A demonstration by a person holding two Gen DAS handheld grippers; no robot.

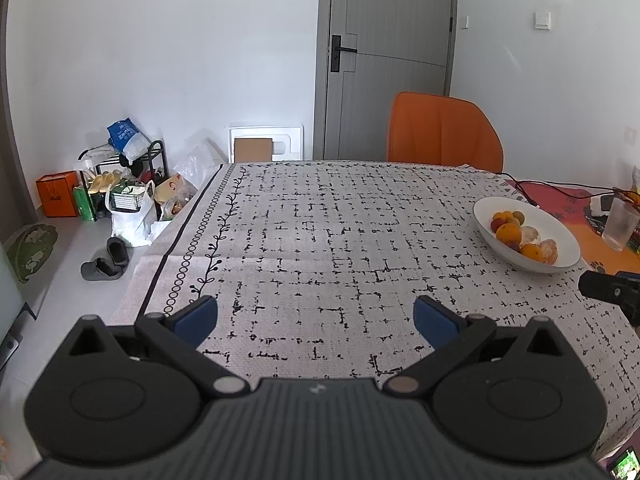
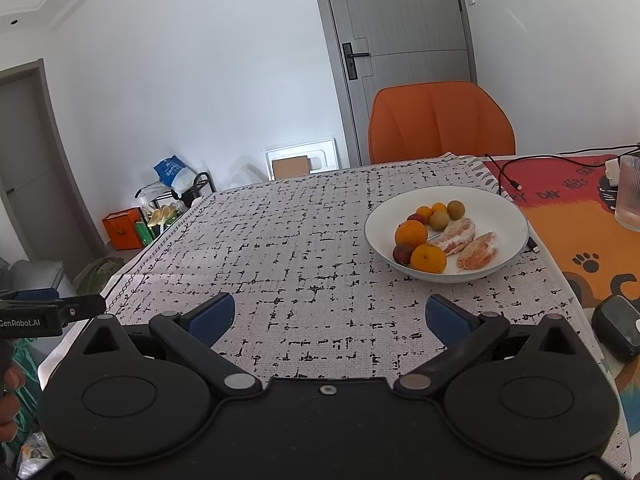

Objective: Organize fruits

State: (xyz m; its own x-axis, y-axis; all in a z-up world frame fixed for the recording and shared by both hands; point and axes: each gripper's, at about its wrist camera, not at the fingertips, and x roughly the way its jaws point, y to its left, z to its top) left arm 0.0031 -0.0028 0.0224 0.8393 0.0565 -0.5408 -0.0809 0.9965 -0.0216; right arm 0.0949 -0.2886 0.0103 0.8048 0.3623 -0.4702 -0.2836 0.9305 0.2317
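Observation:
A white bowl (image 2: 508, 216) stands on the patterned tablecloth (image 2: 304, 232) and holds several fruits: oranges (image 2: 411, 234), small red plums (image 2: 402, 253), brown-green round fruits (image 2: 439, 220) and peeled citrus segments (image 2: 478, 251). The bowl also shows at the right in the left wrist view (image 1: 560, 236). My left gripper (image 1: 316, 318) is open and empty above the cloth, left of the bowl. My right gripper (image 2: 330, 316) is open and empty, just short of the bowl.
An orange chair (image 2: 440, 124) stands behind the table's far edge. A glass (image 2: 630, 192), cables (image 2: 508, 176) and a black device (image 2: 616, 328) lie on the orange mat at the right. Bags, boxes and slippers (image 1: 106, 260) clutter the floor at the left.

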